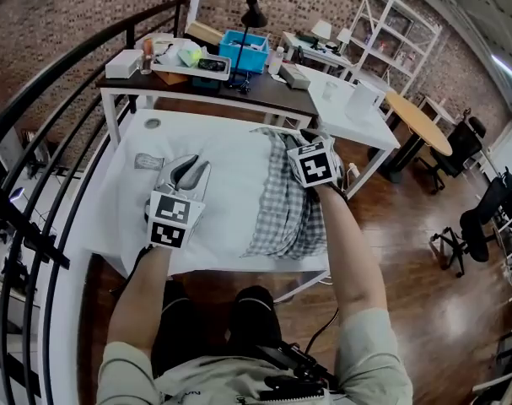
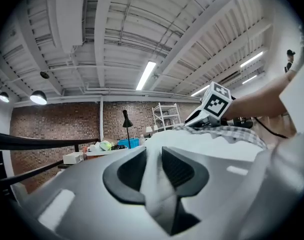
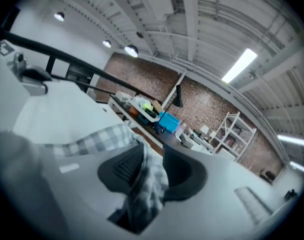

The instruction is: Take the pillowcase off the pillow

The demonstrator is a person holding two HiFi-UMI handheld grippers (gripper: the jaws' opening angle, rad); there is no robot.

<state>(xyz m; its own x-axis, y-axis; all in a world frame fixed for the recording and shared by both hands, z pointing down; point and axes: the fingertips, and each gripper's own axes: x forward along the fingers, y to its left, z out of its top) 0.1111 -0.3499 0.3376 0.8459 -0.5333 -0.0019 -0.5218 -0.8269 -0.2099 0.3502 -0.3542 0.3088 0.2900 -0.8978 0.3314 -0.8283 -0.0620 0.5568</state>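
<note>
- Pillow (image 1: 230, 184) lies on the white table (image 1: 121, 201); most of it is bare white.
- Checked pillowcase (image 1: 285, 213) is bunched over the pillow's right end, reaching to the near table edge.
- Left gripper (image 1: 188, 170) sits over the left part of the pillow. In the left gripper view, the left gripper (image 2: 152, 166) has its jaws slightly apart. A fold of the white pillow cloth (image 2: 156, 189) stands in the gap, and the pads do not look pressed onto it.
- Right gripper (image 1: 296, 139) is at the far end of the checked cloth. In the right gripper view, the right gripper (image 3: 152, 169) has its jaws parted wider. A loose hank of pillowcase (image 3: 144, 191) hangs between them, draped rather than clamped.
- Seen from the left gripper, the pillowcase (image 2: 237, 132) rides on top of the pillow just below the right gripper's marker cube.
</note>
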